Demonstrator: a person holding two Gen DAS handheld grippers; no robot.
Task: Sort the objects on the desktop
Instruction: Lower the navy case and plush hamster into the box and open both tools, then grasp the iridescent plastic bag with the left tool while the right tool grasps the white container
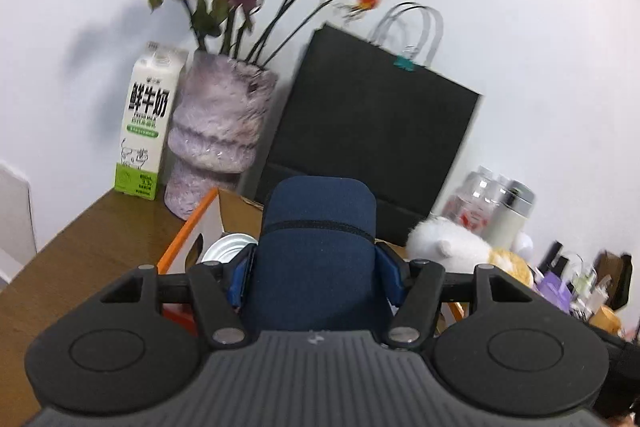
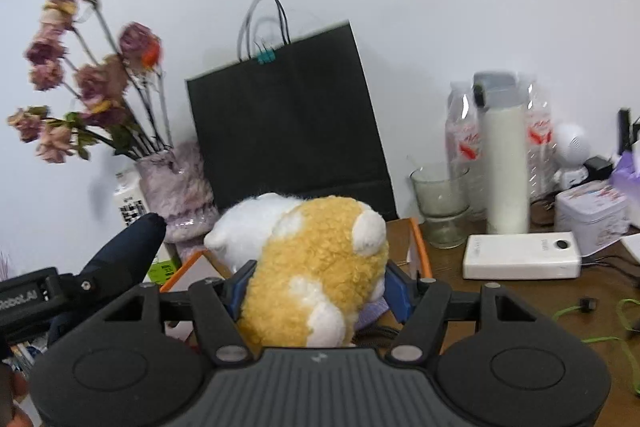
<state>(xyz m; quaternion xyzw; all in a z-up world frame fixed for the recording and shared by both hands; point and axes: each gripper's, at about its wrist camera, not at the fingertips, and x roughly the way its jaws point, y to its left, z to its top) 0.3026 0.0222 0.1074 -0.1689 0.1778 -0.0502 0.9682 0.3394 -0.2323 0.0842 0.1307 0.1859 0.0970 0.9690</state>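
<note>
Item one: my left gripper (image 1: 316, 275), fingers clamped on a navy soft pouch (image 1: 318, 251), zip seam across it, upright above the orange-edged box (image 1: 188, 235).

Item two: my right gripper (image 2: 316, 291), pinched on a tan-and-white plush toy (image 2: 316, 267), fleecy.

Twelve o'clock, beyond: black paper bag (image 2: 288, 123).

Milk carton (image 1: 144, 123) at 9 o'clock in left wrist view: big "鲜牛奶", "FRESH MILK" under it; smaller print blurred. Left gripper's body (image 2: 30, 295) at 9 o'clock in right wrist view: "Robot.AI", first letter partly cut. Nothing else legible.
</note>
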